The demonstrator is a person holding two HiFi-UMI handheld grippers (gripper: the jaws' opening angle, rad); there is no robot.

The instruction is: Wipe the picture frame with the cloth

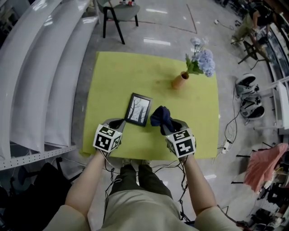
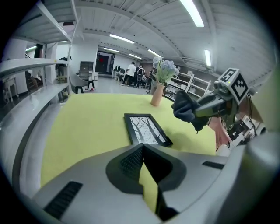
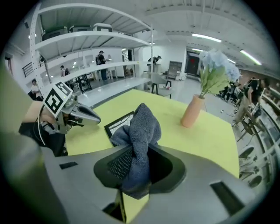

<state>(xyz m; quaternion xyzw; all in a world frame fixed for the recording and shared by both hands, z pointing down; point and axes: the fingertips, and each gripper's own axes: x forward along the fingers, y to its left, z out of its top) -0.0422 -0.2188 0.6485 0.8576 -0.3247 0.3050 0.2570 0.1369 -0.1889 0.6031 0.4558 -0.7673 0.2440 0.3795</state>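
Observation:
A black picture frame [image 1: 138, 109] with a tree print lies flat near the front of the yellow table [image 1: 135, 72]. My right gripper [image 1: 169, 127] is shut on a dark blue cloth [image 1: 161, 118], which bunches up above the jaws just right of the frame. In the right gripper view the cloth [image 3: 140, 131] fills the jaws of that gripper [image 3: 138, 162], with the frame [image 3: 117, 124] partly hidden behind it. My left gripper [image 1: 118, 122] hovers at the frame's near left corner. In its own view the left gripper [image 2: 143, 148] has its jaws together with nothing held, and the frame [image 2: 146, 129] lies just ahead.
A terracotta vase of pale blue flowers [image 1: 180, 80] lies tipped at the table's far right. White shelving [image 1: 40, 67] runs along the left. A chair [image 1: 118, 13] stands beyond the table. Cables and a pink cloth [image 1: 264, 164] lie on the floor to the right.

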